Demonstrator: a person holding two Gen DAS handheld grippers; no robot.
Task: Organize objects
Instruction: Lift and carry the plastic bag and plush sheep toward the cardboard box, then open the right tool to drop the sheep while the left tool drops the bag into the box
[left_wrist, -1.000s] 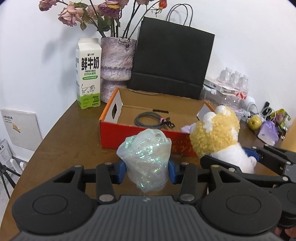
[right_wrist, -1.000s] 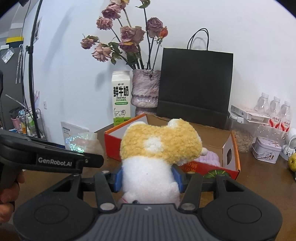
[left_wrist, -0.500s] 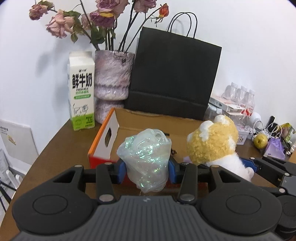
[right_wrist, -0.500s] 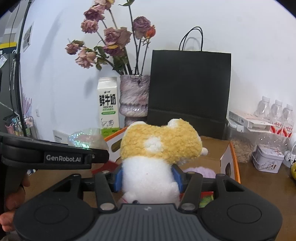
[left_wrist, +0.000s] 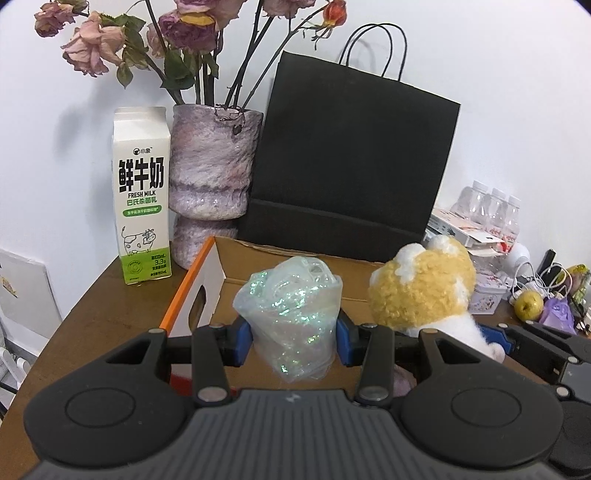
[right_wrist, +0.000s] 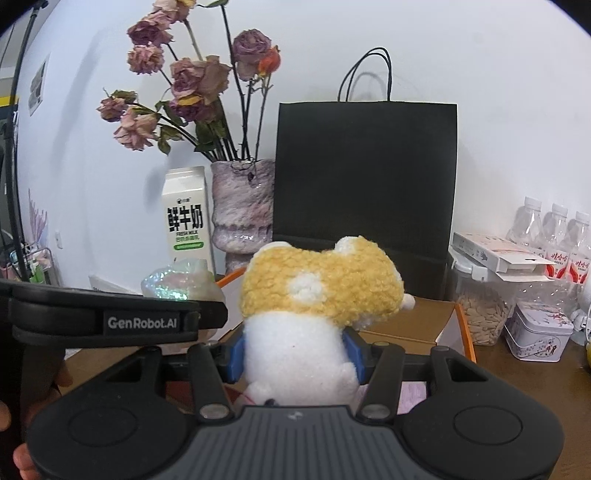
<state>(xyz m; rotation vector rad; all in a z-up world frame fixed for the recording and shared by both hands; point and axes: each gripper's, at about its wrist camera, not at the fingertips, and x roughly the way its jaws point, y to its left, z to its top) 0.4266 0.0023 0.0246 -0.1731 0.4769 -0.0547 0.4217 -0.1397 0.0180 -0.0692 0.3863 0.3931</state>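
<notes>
My left gripper (left_wrist: 293, 341) is shut on a crumpled iridescent plastic wrap (left_wrist: 291, 314), held over the near wall of the open orange cardboard box (left_wrist: 192, 291). My right gripper (right_wrist: 295, 354) is shut on a yellow-and-white plush toy (right_wrist: 317, 295), its blue pads pressing the white body. The plush (left_wrist: 421, 295) also shows in the left wrist view, at the right over the box. The wrap (right_wrist: 177, 284) shows at the left in the right wrist view, behind the left gripper's black body. The box floor is mostly hidden; a purple soft thing (right_wrist: 413, 398) lies in it.
Behind the box stand a milk carton (left_wrist: 142, 218), a purple vase (left_wrist: 212, 177) with dried roses and a black paper bag (left_wrist: 351, 166). To the right are water bottles (right_wrist: 554, 232), a jar of seeds (right_wrist: 484, 314), a tin (right_wrist: 539, 332) and a green apple (left_wrist: 529, 305). Brown table (left_wrist: 92, 325).
Both grippers have moved forward over the box with the wrap and the plush still gripped; the carton, vase and bag loom larger, and the cable in the box has dropped out of sight.
</notes>
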